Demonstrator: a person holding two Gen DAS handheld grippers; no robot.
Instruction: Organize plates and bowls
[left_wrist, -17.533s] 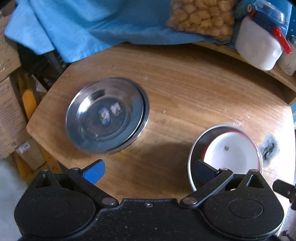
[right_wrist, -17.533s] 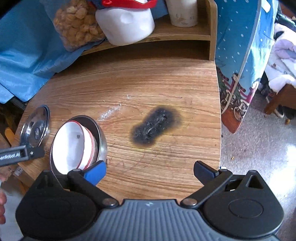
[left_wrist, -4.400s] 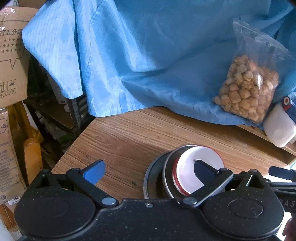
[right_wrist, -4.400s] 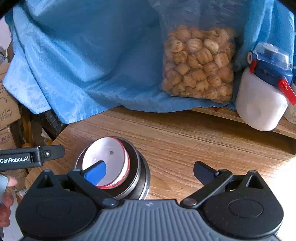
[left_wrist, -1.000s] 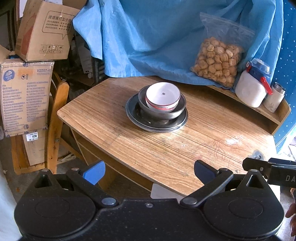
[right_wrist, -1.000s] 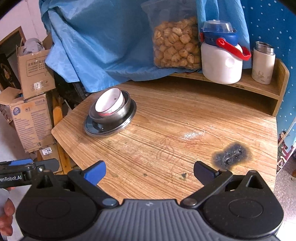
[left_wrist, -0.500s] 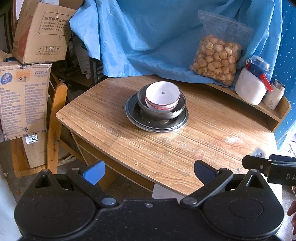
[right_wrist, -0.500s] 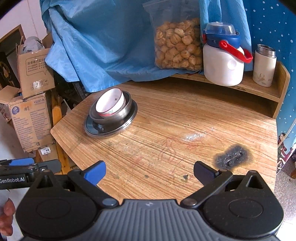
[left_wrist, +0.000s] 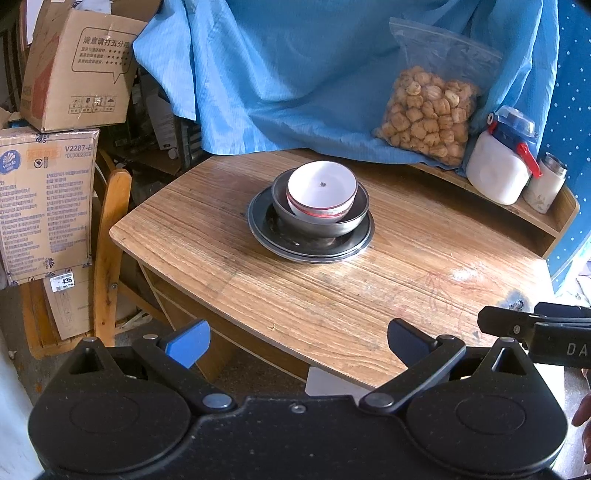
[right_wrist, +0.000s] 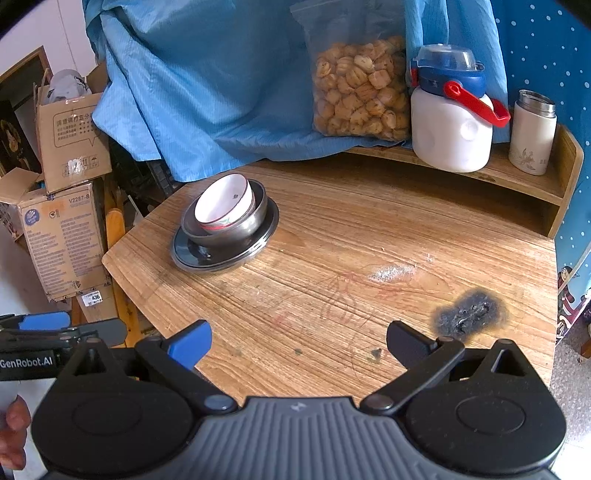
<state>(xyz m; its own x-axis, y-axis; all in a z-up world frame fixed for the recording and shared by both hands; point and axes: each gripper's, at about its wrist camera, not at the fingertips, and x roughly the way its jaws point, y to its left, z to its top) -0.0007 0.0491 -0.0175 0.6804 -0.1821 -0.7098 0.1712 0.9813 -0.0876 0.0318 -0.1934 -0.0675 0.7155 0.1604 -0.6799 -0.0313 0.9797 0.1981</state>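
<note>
A white bowl with a red band (left_wrist: 322, 191) (right_wrist: 225, 204) sits inside a steel bowl (left_wrist: 321, 221) (right_wrist: 236, 229), which stands on stacked steel plates (left_wrist: 295, 243) (right_wrist: 207, 258) at the far left of the wooden table (left_wrist: 332, 295) (right_wrist: 369, 240). My left gripper (left_wrist: 297, 338) is open and empty, held back over the table's near edge. My right gripper (right_wrist: 299, 341) is open and empty over the table's front, well away from the stack. Each gripper shows at the edge of the other's view.
A bag of snacks (right_wrist: 354, 85), a white jug with a blue lid (right_wrist: 452, 114) and a steel-topped flask (right_wrist: 533, 133) stand on a raised shelf at the back. Blue cloth hangs behind. Cardboard boxes (left_wrist: 48, 184) and a wooden chair (left_wrist: 110, 236) stand left. A burn mark (right_wrist: 467, 314) is on the table.
Both grippers have drawn slightly further back and up from the table. The stacked bowls and plates have not moved.
</note>
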